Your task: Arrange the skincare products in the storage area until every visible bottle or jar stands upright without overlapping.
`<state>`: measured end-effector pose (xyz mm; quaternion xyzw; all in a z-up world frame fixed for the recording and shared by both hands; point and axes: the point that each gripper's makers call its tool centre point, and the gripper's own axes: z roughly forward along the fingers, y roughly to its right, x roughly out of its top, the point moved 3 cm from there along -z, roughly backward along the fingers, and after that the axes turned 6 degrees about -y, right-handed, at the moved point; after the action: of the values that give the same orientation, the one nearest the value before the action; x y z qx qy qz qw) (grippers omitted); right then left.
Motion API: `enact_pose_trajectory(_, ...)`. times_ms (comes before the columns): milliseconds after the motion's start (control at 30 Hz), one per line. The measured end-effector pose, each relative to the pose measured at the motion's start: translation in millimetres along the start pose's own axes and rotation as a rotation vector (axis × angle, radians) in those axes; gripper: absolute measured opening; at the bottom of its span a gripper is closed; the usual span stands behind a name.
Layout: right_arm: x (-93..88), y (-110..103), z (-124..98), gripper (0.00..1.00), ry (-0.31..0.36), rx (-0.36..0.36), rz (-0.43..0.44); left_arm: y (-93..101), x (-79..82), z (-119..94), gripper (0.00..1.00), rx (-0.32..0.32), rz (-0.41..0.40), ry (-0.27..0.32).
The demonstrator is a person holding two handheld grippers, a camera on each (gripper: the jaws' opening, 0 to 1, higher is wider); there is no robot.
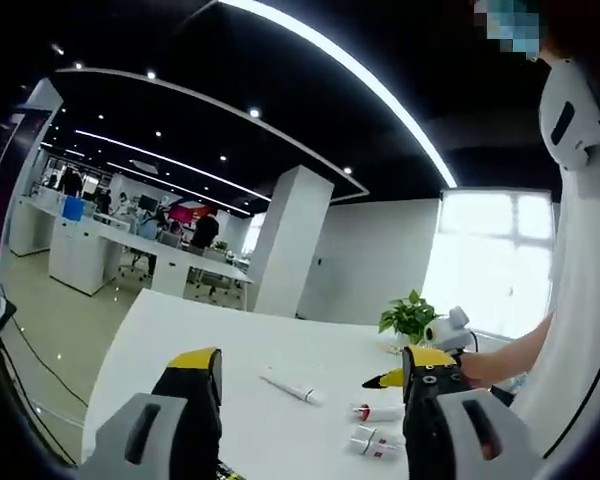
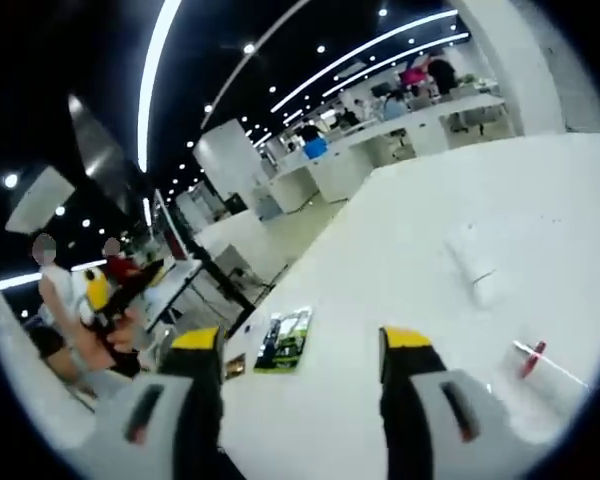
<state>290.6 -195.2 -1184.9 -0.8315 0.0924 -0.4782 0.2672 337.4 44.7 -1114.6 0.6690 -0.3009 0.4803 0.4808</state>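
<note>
1. White table [image 1: 180, 330] carries the skincare products in the left gripper view: a slim white tube [image 1: 290, 387] lies flat near the middle, and two small white bottles with red caps [image 1: 377, 412] [image 1: 374, 442] lie on their sides just beside each other, nearer the right jaw.
2. Left gripper [image 1: 305, 375] hovers above the table, jaws spread, holding nothing.
3. Potted green plant [image 1: 410, 317] stands at the table's far edge.
4. Right gripper [image 2: 300, 350] has its yellow-tipped jaws apart and empty over the white surface; a green printed card [image 2: 283, 340] lies between them, and a red-tipped white item [image 2: 532, 360] lies to the right.
</note>
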Motion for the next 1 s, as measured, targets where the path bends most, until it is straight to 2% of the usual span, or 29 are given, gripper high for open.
enact_pose_trajectory(100,21.3,14,6,0.7,0.034,-0.038,-0.067,-6.7,-1.0,2,0.76,0.004,-0.015,-0.025)
enact_pose_trajectory(200,33.0,29,13,0.77,0.046,-0.059,-0.078,-7.9,1.7,5,0.77,-0.012,-0.024,-0.036)
enact_pose_trajectory(300,36.8,44,19,0.82,0.035,-0.095,-0.079,-8.1,8.2,8,0.77,-0.021,-0.022,-0.035)
enact_pose_trajectory(433,40.7,59,27,0.84,0.014,-0.121,-0.08,-9.2,17.1,10,0.79,-0.023,-0.036,-0.001)
enact_pose_trajectory(533,48.5,77,38,0.85,-0.025,-0.16,-0.134,-11.9,16.5,12,0.79,-0.006,-0.042,-0.01)
enact_pose_trajectory(667,62.5,100,52,0.91,-0.048,-0.22,-0.16,-15.0,14.5,12,0.79,0.007,-0.032,-0.047)
enact_pose_trajectory(833,81.3,122,79,0.91,-0.133,-0.249,-0.244,-22.8,24.5,7,0.79,0.041,-0.028,-0.024)
enact_pose_trajectory(1000,92.8,144,108,0.91,-0.203,-0.285,-0.287,-32.7,23.2,3,0.79,0.072,-0.026,-0.037)
